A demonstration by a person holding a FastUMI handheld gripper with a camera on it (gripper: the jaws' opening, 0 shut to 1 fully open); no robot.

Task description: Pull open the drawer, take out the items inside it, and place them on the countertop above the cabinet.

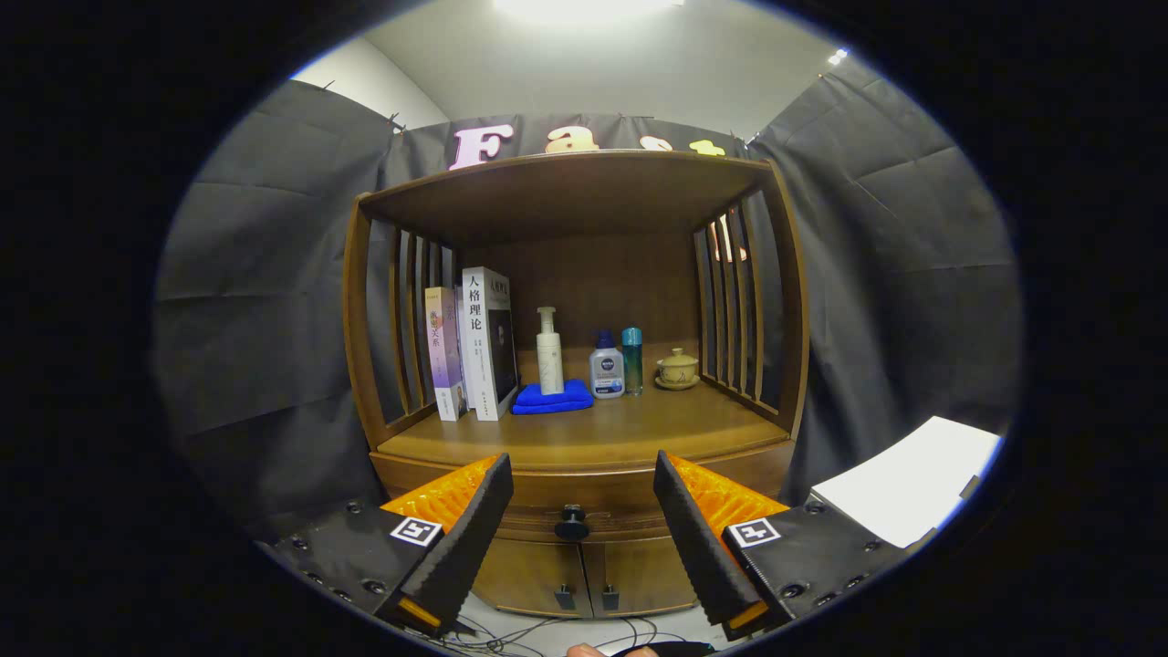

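Beyond the fingers, on the shelf surface: two upright books, a thin lilac-spined paperback [444,351] and a thicker white-spined volume [485,342], stand touching at the left. To their right, a folded blue cloth [552,399] carries a white pump bottle [548,354]. Just beside the cloth stands a squat clear bottle with a blue cap [607,367], then a slim teal cylindrical bottle [631,360]. Farther right, a small lidded ceramic cup on a saucer [678,369]. A white flat sheet [912,479] lies off to the right of the right finger. Thin dark cables [547,631] trail on the floor below, between the fingers.
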